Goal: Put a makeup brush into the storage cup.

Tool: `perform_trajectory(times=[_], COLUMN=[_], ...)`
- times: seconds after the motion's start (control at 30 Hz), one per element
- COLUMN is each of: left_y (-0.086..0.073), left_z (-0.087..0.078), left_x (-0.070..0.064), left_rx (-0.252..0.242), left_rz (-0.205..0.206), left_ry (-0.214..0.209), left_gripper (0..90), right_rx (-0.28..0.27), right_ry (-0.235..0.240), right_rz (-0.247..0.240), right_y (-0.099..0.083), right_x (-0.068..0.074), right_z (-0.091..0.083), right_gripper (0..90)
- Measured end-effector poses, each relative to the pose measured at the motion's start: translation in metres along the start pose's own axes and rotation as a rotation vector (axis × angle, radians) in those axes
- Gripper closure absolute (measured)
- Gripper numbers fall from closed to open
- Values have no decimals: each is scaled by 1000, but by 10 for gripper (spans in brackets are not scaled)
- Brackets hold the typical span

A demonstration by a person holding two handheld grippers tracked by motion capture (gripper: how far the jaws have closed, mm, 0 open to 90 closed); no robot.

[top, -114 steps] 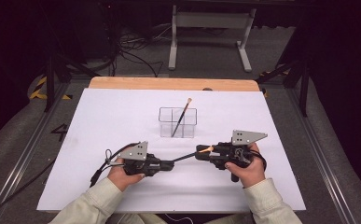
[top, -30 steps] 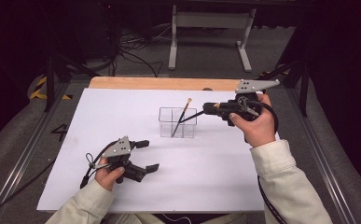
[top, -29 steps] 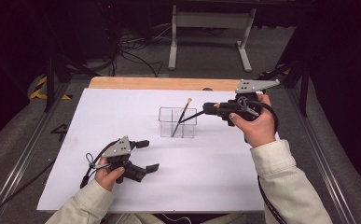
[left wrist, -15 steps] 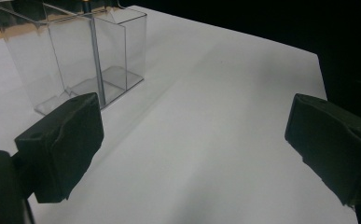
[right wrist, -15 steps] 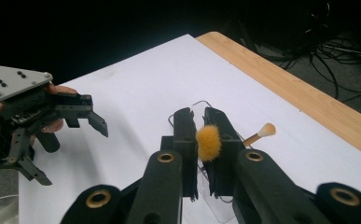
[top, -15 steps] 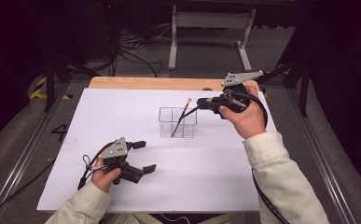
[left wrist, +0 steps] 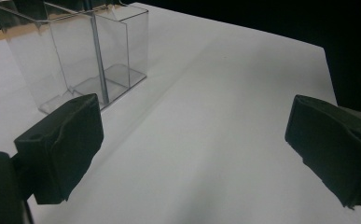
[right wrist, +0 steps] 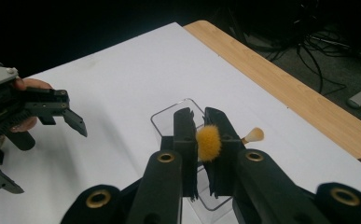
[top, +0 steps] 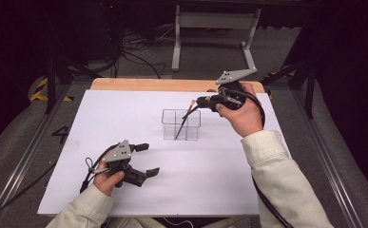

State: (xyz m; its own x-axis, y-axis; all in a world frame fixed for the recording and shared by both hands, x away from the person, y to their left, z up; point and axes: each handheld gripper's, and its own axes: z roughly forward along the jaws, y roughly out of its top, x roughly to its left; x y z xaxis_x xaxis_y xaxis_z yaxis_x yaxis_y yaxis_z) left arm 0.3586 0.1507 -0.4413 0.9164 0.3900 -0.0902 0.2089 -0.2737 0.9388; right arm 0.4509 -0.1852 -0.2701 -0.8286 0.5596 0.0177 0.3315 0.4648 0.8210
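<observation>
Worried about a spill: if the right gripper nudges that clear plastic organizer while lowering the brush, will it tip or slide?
The clear organizer looks thin-walled and nearly empty, so probably light; it would likely slide on the smooth white table. It is low and wide-based, so tipping seems less likely. The leaning brush inside might lever it slightly.

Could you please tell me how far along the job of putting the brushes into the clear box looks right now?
Done: one brush already leans inside the clear box. In hand: the right gripper is shut on a second brush by its yellow tuft, held over the box. Left: that brush is not yet released into it. The left gripper sits open and empty near the table's front edge.
</observation>
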Motion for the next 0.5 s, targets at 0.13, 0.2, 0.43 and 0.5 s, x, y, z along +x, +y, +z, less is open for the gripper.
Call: perform_trajectory(times=[0.13,0.2,0.43,0.5], left_y=[0,0,0,0], left_z=[0,0,1,1], left_x=[0,0,-1,-1], left_rx=[3,4,13,16], left_rz=[6,4,13,14], left_ry=[3,2,0,2], left_gripper=[52,51,52,52], right_rx=[24,28,67,76], right_ry=[-6,-5,-6,-9], right_rz=[-8,-4,-5,-5], right_y=[0,0,-2,-2], right_x=[-1,-2,-3,-3], right_z=[5,8,14,15], right_gripper=[843,843,842,843])
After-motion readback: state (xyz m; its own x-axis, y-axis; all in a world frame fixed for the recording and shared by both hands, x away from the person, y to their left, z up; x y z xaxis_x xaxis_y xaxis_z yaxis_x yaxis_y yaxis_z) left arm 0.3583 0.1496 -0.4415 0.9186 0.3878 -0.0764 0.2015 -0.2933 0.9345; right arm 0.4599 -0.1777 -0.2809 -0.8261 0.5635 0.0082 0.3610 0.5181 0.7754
